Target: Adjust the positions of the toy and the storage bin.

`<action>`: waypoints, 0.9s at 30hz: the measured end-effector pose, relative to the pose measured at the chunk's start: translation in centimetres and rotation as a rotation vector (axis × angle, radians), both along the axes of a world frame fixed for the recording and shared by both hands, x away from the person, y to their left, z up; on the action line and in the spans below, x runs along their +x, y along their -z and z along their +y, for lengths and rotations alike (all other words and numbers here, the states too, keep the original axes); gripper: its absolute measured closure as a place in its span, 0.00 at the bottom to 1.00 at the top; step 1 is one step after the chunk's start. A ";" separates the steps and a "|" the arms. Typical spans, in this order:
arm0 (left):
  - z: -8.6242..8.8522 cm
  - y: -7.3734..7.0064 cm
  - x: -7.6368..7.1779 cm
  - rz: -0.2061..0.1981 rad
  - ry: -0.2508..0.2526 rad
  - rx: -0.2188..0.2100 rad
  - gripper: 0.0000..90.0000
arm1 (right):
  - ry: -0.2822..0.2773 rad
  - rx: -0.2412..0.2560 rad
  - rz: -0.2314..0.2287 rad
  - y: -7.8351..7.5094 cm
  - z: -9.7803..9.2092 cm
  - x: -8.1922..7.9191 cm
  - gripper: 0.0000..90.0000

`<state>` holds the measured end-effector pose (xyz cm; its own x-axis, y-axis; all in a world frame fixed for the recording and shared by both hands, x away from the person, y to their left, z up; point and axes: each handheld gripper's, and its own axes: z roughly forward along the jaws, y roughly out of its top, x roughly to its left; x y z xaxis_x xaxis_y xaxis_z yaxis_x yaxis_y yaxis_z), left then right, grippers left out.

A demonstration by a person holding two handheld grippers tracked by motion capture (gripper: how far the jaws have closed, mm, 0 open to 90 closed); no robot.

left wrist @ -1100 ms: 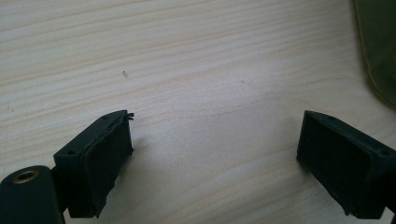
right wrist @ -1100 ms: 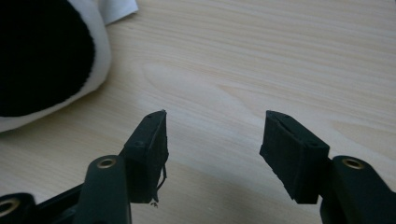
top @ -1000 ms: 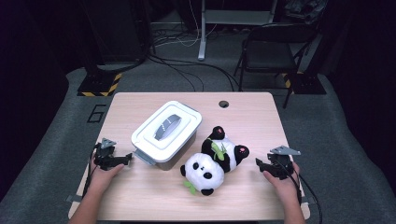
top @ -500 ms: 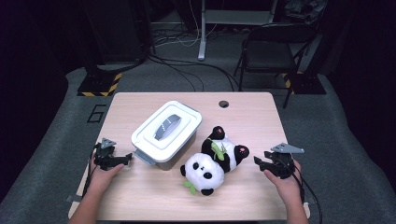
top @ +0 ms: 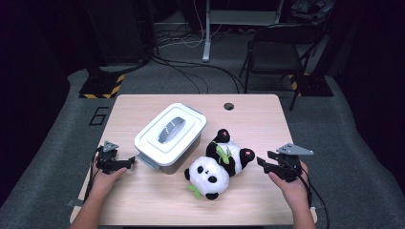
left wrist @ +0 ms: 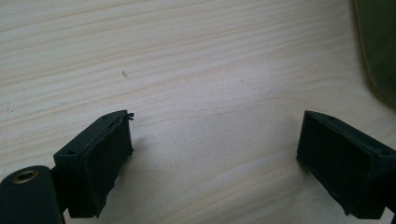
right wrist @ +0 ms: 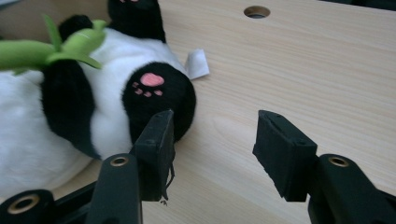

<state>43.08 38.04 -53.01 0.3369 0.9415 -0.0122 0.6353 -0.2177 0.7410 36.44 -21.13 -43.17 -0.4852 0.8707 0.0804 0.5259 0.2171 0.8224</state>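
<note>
A plush panda (top: 217,162) lies on its back in the middle of the wooden table (top: 258,119), green leaves on its chest. Beside it on the left stands a white lidded box (top: 170,135) with a grey handle. My left gripper (top: 125,163) rests on the table just left of the box, jaws wide apart over bare wood (left wrist: 215,140). On the right side my right gripper (top: 265,162) stands open, close to the panda's black foot (right wrist: 156,95) with its pink paw print; nothing lies between its jaws (right wrist: 212,140).
A round cable hole (top: 229,106) sits near the table's far edge. A white fabric tag (right wrist: 197,64) pokes out from the panda. Beyond the table are a black folding chair (top: 277,52), floor cables and a hazard-striped base (top: 100,86).
My right gripper has crept slightly left toward the panda's foot. The left gripper has barely moved.
</note>
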 end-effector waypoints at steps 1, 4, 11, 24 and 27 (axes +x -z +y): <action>0.0 0.0 0.0 0.001 0.000 0.000 0.11 | -0.004 0.006 -0.005 -0.2 0.2 -0.1 0.52; 0.0 0.0 0.0 0.000 0.000 0.000 0.11 | -0.030 0.008 -0.018 -1.0 0.9 -0.4 0.52; 0.0 0.0 0.0 0.000 0.000 0.000 0.11 | -0.097 0.025 -0.032 -2.5 2.8 -1.2 0.54; 0.0 0.0 0.0 0.005 0.002 0.002 0.11 | -0.181 0.022 -0.013 -1.9 5.7 -1.2 0.53; 0.0 0.0 0.0 0.002 0.001 0.001 0.11 | -0.195 0.016 -0.002 -1.4 6.4 -1.0 0.53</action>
